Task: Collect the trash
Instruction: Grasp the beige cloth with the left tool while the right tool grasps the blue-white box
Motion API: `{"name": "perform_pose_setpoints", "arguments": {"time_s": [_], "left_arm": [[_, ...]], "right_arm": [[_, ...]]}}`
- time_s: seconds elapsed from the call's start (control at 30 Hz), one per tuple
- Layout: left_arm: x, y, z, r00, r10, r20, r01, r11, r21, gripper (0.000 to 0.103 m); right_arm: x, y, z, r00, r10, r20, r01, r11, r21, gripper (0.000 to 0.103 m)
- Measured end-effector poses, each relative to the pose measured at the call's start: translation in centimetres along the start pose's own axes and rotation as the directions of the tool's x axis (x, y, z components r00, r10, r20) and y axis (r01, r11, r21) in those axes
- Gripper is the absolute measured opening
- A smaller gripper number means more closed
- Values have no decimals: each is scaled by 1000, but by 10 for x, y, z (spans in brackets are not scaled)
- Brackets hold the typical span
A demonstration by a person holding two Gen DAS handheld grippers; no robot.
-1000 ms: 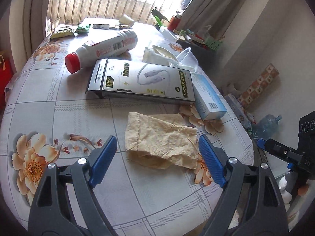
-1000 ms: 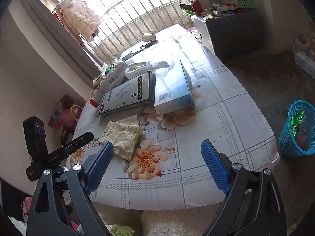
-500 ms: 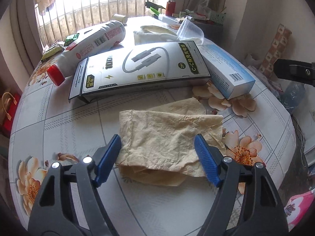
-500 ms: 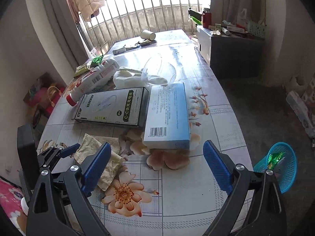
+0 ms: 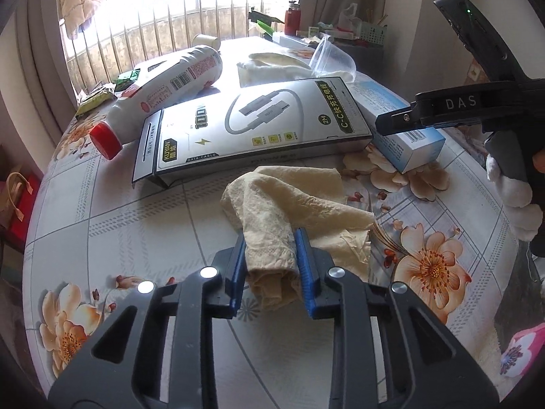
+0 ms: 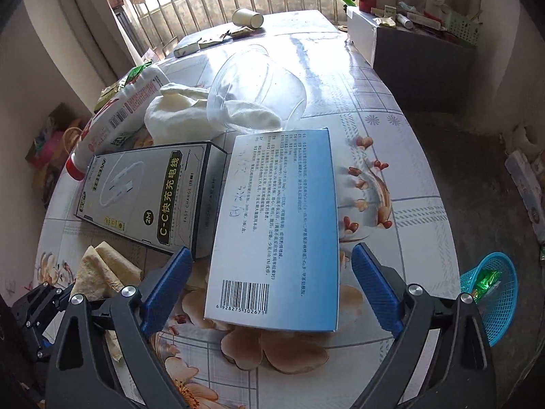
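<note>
Since a second ago our left claw (image 5: 269,266) has just been closing and now pinches the crumpled tan napkin (image 5: 293,204) on the counter (image 5: 136,225); our right claw (image 6: 269,289), released, straddles the blue box (image 6: 276,225); we judge both ready for the basket (image 6: 490,293).

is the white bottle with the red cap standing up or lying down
Lying down. The white bottle rests on its side on the table, red cap pointing toward the near-left edge, behind the cable box.

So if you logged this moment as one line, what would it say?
left gripper: jaws just closing, pinching crumpled paper towel | right gripper: open, straddling blue box | basket: on floor
</note>
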State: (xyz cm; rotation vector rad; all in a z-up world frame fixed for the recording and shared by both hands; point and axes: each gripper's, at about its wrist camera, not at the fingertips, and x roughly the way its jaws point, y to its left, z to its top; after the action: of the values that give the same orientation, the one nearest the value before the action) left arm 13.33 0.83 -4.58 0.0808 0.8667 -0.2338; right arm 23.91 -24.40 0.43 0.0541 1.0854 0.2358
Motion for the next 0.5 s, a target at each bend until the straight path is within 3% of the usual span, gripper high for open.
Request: {"name": "perform_pose_setpoints", "arguments": {"time_s": [0.07, 0.2, 0.5], "left_arm": [[1, 4, 1, 1000, -6, 1, 6, 1000, -15, 18], [2, 5, 2, 1000, -2, 1, 2, 1000, -23, 14], [-1, 4, 0, 1000, 3, -8, -3, 1000, -31, 6]], "right_arm": [[3, -1, -3, 1000, 4, -10, -3, 1000, 7, 91], [2, -4, -10, 1000, 8, -21, -8, 1000, 15, 74], [-28, -12, -52, 1000, 19, -7, -18, 998, 55, 73]]}}
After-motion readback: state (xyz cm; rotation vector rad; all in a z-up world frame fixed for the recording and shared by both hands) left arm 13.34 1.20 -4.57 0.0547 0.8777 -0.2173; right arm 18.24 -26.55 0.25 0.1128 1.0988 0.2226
